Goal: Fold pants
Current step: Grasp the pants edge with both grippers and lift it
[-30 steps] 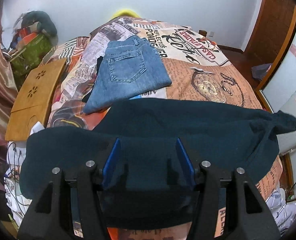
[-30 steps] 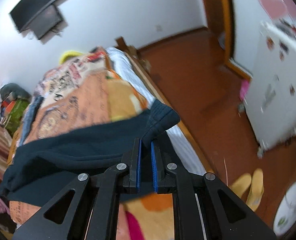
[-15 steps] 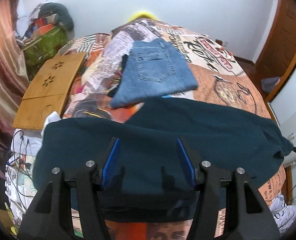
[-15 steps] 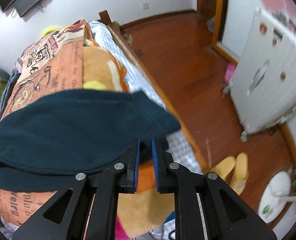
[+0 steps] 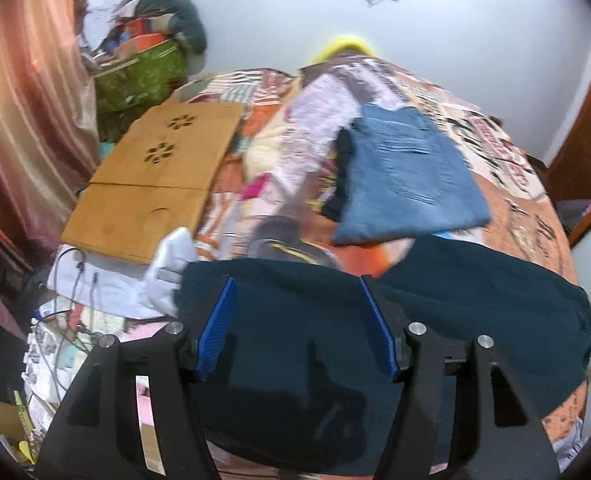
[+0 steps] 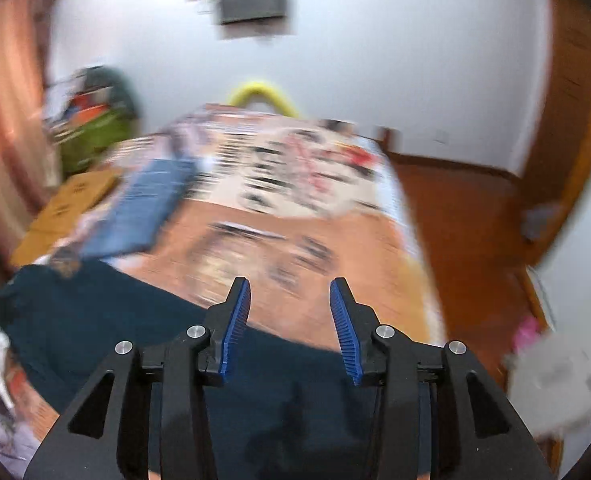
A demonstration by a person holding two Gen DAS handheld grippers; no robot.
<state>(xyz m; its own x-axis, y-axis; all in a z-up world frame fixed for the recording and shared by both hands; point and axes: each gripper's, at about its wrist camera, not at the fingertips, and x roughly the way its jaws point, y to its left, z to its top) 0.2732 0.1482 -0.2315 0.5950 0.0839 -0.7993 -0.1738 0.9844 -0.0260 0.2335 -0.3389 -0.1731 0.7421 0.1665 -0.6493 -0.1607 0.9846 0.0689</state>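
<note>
The right gripper point(image 6: 290, 300), clamped on a corner of the dark teal pants point(image 5: 475, 320) a second ago, has let go and now stands with its jaws spread apart over the cloth. Its view has swung from the floor beside the bed to face along the mattress toward the far wall, and it is smeared by motion.

The bed point(image 5: 527, 208), covered in an orange newsprint-pattern spread, fills most of both views. The dark teal pants lie flat across its near end in one broad band that runs from the left edge to the right edge of the mattress; in the right wrist view the same pants point(image 6: 95, 320) stretch away to the left under the gripper.

Beyond them, a folded pair of blue jeans point(image 5: 407, 180) rests on the spread, back pocket up, with a dark garment point(image 5: 341, 176) partly under its left side. The jeans lie apart from the teal pants, with a strip of spread between them.

A wooden lap board point(image 5: 155, 184) with flower-shaped cutouts lies at the bed's left side, near a pink curtain point(image 5: 23, 120) and a green bag point(image 5: 143, 76) heaped with clothes. White cloth point(image 5: 167, 264) and cables sit just below the board.

The left gripper point(image 5: 295, 320) hangs above the pants, its blue-padded jaws wide apart and grasping nothing.
</note>
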